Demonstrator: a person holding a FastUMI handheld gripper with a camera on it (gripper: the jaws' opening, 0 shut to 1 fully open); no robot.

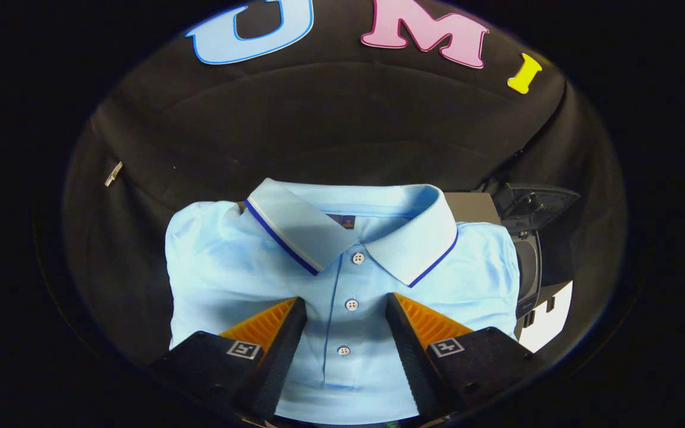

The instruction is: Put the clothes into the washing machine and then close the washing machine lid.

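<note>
A folded light blue polo shirt [241,273] with a dark-edged collar and white buttons lies flat on the black cloth. My gripper [345,304] hovers over its lower button placket, fingers open and spread to either side of the buttons, nothing pressed between them. To the right of the shirt, partly hidden behind its shoulder, stands the washing machine [527,261], dark and grey with its lid [536,205] raised.
Black cloth covers the surface and the wall beyond the shirt. A small pale tag [113,173] hangs on the cloth to the far left. A white panel [550,327] shows at the machine's lower right.
</note>
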